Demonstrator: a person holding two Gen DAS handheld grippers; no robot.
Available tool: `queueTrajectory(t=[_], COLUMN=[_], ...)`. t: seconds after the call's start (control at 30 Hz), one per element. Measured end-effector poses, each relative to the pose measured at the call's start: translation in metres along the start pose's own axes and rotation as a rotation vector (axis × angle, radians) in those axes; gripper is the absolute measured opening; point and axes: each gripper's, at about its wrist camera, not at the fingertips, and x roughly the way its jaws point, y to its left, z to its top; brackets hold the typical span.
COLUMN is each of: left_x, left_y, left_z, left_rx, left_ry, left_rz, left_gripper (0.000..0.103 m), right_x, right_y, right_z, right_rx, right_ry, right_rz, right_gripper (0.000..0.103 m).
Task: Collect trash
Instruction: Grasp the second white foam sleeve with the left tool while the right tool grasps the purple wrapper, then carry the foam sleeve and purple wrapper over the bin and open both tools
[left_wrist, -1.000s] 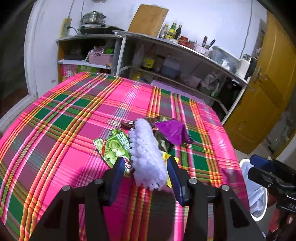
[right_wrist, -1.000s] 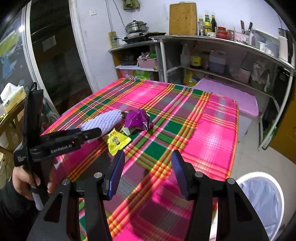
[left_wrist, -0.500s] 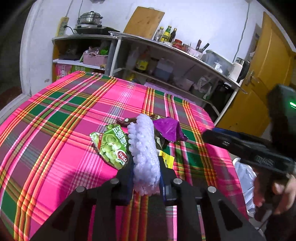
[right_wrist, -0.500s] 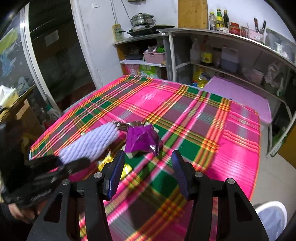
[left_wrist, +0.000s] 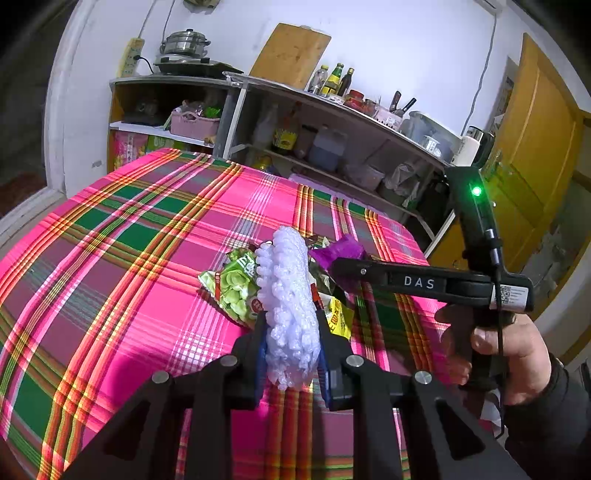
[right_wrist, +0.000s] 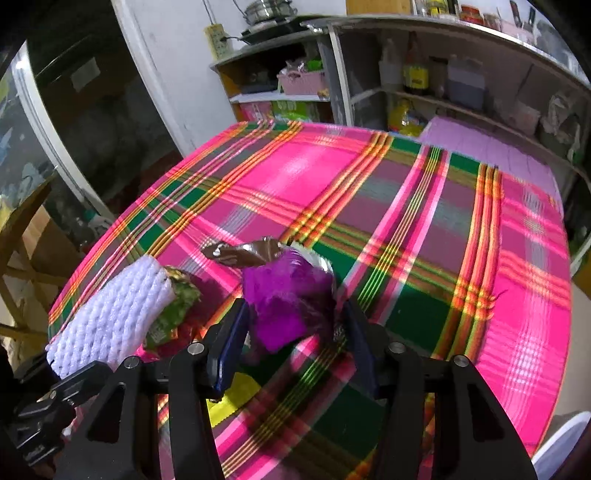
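Observation:
My left gripper (left_wrist: 291, 354) is shut on a white foam fruit net (left_wrist: 290, 295), which also shows in the right wrist view (right_wrist: 110, 317). Under and beside it lie a green snack wrapper (left_wrist: 236, 284), a yellow wrapper (left_wrist: 338, 317) and a purple wrapper (left_wrist: 338, 249). My right gripper (right_wrist: 291, 332) is open, its jaws on either side of the purple wrapper (right_wrist: 288, 291). A brown wrapper (right_wrist: 240, 254) lies just beyond. In the left wrist view the right gripper (left_wrist: 340, 267) reaches in from the right.
The trash lies on a table with a pink plaid cloth (left_wrist: 129, 258). Kitchen shelves (left_wrist: 295, 129) with bottles stand behind the table. A white bin's rim (right_wrist: 565, 439) shows at the lower right. A yellow door (left_wrist: 535, 166) is at the right.
My left gripper has closed on the foam net. My right gripper has moved in from the right and now straddles the purple wrapper.

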Motion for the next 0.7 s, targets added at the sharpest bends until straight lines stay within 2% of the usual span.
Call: queueTrajectory(t=[0.1, 0.37, 0.7], left_x=[0.0, -0.007, -0.038], left_y=[0.001, -0.008, -0.04], left_z=[0.0, -0.003, -0.016], left_rx=[0.001, 0.021, 0.075], left_ry=[0.0, -0.012, -0.036], left_rz=[-0.001, -0.001, -0.028], left_gripper=[0.023, 0.023, 0.023], right_x=[-0.004, -0.039, -0.11], right_y=[0.0, 0.004, -0.002], right_z=[-0.002, -0.016, -0.066], right_rx=[0.005, -0.011, 0.027], right_ry=[-0.009, -0.071, -0.138], right_rz=[0.001, -0.003, -0.016], right_gripper=[0.037, 0.036, 0.036])
